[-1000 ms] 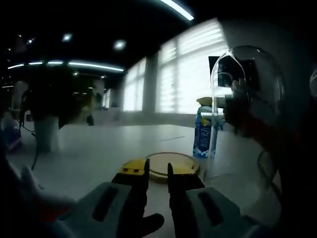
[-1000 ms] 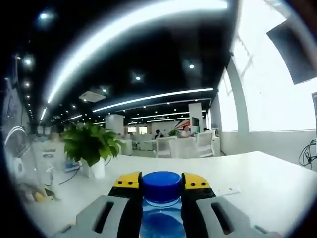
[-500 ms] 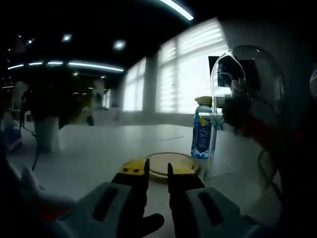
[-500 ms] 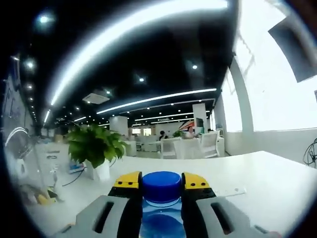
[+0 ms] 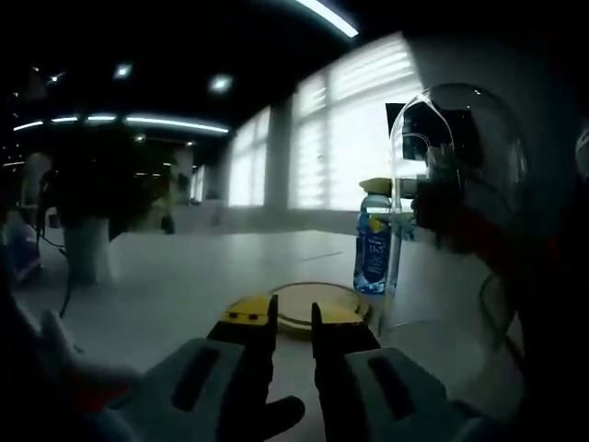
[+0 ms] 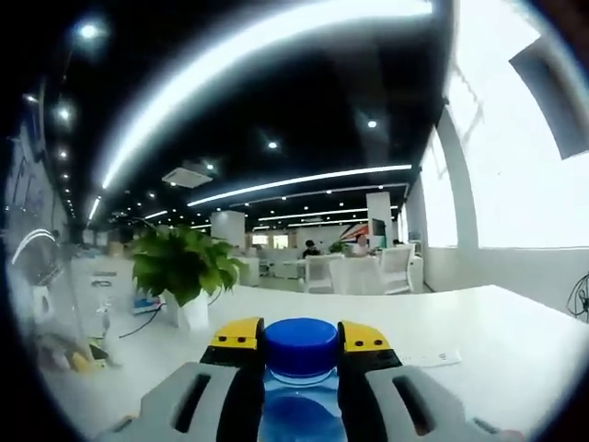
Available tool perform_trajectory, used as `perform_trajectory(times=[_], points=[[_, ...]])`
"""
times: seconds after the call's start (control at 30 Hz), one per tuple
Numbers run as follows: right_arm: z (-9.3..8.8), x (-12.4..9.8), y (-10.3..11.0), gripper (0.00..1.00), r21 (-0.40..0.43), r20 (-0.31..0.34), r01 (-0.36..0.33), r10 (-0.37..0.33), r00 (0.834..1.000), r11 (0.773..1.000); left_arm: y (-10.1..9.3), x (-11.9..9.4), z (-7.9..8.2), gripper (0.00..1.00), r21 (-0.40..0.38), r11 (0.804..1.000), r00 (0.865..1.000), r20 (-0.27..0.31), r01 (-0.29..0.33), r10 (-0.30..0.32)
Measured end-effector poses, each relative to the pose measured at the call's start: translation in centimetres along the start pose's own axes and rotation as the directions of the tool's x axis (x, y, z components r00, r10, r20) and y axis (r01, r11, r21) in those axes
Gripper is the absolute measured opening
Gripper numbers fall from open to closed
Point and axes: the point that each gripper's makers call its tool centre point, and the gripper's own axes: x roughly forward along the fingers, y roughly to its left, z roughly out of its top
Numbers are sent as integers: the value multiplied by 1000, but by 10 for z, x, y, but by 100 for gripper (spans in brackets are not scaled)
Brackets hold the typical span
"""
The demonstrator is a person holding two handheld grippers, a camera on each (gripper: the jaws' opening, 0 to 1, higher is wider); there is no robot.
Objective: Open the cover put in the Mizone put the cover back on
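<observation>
Right gripper view: my right tool (image 6: 301, 348) is clamped on the Mizone (image 6: 301, 345) at its blue cap, so I can carry it upright toward the round base (image 5: 317, 305) on the bench (image 5: 166, 285). My left tool (image 5: 293, 322) holds the clear cover (image 5: 456, 184) lifted aside, its jaws nearly together.

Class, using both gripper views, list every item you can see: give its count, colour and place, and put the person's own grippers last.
Mizone bottle: one, blue with a blue cap, held upright above the table between the right gripper's jaws.
Clear dome cover: one, transparent, raised at the right of the left gripper view.
Round base: one, pale wood-coloured, flat on the table just past the left gripper.
Table: one, white.
Potted plant: one, green in a white pot, far side of the table.
Left gripper: one, yellow-tipped, jaws nearly closed with nothing between.
Right gripper: one, yellow-tipped, clamped at the bottle's cap.
</observation>
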Motion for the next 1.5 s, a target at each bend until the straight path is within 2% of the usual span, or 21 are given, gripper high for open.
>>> perform_trajectory(times=[0.13,0.2,0.33,0.5,0.63,0.7,0.87,1.0,1.23,1.5], points=[[0,2,2,26,-63,-15,-11,10,1000,998,0,0,0,10,1,1000,1000,-2,-1,1],[0,2,2,26,-68,-20,-14,12,1000,998,1,0,-2,10,3,1000,1000,-10,-5,5],[-2,1,3,26,-31,-31,-32,31,999,999,2,0,-2,10,2,1000,1000,-11,-6,6],[-2,2,3,26,-43,-43,-30,28,999,999,3,1,-4,10,4,1000,1000,-16,-10,10],[-4,1,2,25,-16,-92,-21,20,996,1000,5,1,-6,9,0,1000,999,-28,-17,17],[-4,3,2,24,-34,-118,-10,6,993,999,6,1,-7,9,1,1000,999,-33,-19,19],[-4,4,1,24,-33,-110,-14,10,994,999,8,2,-8,9,-9,1000,999,-38,-24,24],[-4,5,-1,24,-33,-134,-21,17,991,999,7,1,-3,9,-25,999,1000,-13,-21,20],[-2,4,3,23,-102,-128,-21,8,992,995,6,1,-4,9,-19,1000,1000,-17,-18,18],[6,4,6,24,-76,-97,-39,32,995,996,5,1,-4,9,-13,1000,1000,-21,-19,18]])
